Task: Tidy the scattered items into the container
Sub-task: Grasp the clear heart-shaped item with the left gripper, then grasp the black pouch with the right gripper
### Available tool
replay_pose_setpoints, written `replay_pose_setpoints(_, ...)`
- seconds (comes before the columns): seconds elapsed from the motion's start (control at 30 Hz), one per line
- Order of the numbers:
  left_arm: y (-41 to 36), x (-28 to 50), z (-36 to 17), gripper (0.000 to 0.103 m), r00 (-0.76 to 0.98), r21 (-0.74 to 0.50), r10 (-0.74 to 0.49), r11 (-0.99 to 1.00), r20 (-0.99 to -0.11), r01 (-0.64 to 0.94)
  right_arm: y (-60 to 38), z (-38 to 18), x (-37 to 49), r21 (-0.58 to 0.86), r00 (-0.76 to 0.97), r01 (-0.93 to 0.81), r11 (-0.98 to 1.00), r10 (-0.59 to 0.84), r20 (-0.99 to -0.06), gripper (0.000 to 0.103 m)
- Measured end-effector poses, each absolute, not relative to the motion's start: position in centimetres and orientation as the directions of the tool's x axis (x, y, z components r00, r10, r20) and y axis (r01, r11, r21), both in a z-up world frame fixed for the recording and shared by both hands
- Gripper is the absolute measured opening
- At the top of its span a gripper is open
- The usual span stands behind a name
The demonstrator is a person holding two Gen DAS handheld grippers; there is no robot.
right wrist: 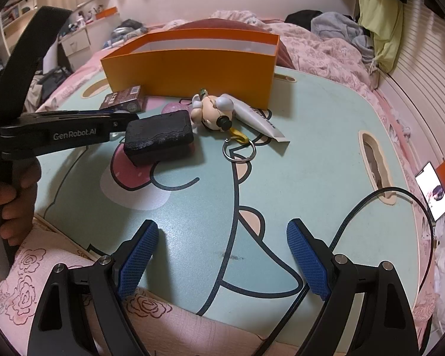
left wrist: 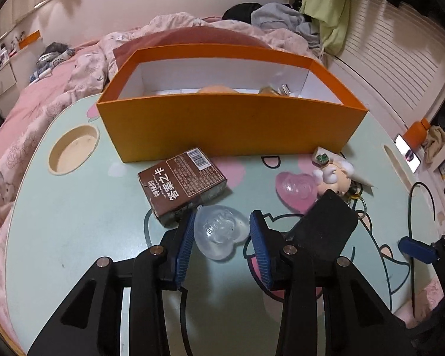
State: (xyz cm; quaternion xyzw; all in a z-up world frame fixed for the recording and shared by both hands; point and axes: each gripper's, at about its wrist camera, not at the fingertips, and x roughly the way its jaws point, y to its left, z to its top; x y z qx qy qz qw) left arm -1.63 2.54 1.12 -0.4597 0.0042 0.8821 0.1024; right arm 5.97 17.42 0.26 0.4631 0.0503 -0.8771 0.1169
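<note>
Left gripper clamped on clear heart, low over tabletop by card box; lift clear, carry over orange box rim, then release; right gripper open, empty.

Matt orange cardboard box, glossy translucent plastic heart, ribbed blue jaws.

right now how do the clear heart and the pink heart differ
The clear heart is colourless and see-through; the pink heart is tinted translucent pink. The clear heart sits between the blue pads of the left tool, which is shut on it; the pink heart lies loose on the table, beside the figure keychain. Both are glossy, heart-shaped and outside the orange box.
</note>
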Motion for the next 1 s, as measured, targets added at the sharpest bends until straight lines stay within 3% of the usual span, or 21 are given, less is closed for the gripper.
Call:
replay_pose_setpoints(0.43, -0.3, 1.2, 3.8, 0.039, -0.588, -0.267, 0.337, -0.941, -0.735, -0.206, 17.5, 0.2, 6.0, 0.019, -0.544, 0.252, -0.968, -0.158, -0.824, 0.088)
replay_pose_setpoints(0.57, -0.6, 3.3, 4.9, 0.039, -0.634, -0.191, 0.275, -0.961, -0.722, -0.199, 17.4, 0.2, 6.1, 0.022, -0.543, 0.261, -0.965, -0.166, -0.823, 0.088)
replay_pose_setpoints(1.0, -1.3, 5.3, 4.9, 0.039, -0.629, -0.23, 0.301, -0.954, -0.717, -0.194, 16.9, 2.5, 2.8, 0.253, -0.518, 0.358, -0.899, -0.417, -0.747, 0.088)
